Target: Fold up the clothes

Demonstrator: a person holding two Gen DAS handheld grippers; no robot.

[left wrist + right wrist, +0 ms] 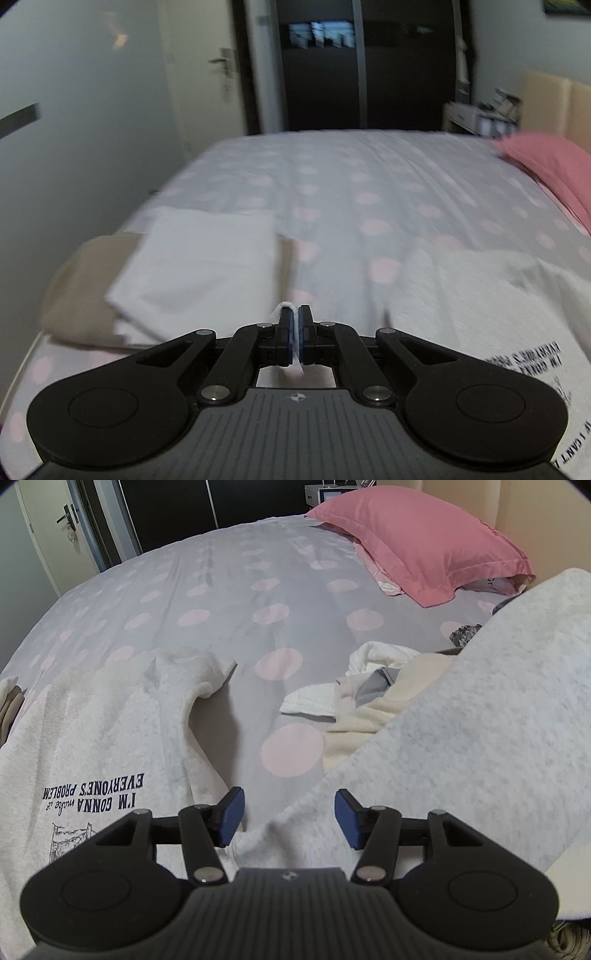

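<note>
A white fleece sweatshirt (110, 738) with dark printed lettering lies spread on the spotted bed, and it also shows at the right of the left wrist view, sweatshirt (480, 314). My left gripper (294, 325) is shut on a thin edge of white fabric, held above the bed. My right gripper (290, 818) stands open low over the sweatshirt, with a fold of its fabric lying below the gap and the pads not pressing on it. A wide band of the same fleece (480, 720) rises from there toward the right edge.
A folded white garment (195, 266) rests on a folded beige one (77, 288) near the bed's left edge. A loose pile of clothes (369, 686) and a pink pillow (417, 542) lie to the right. A door (207, 74) and dark wardrobe (325, 74) stand beyond the bed.
</note>
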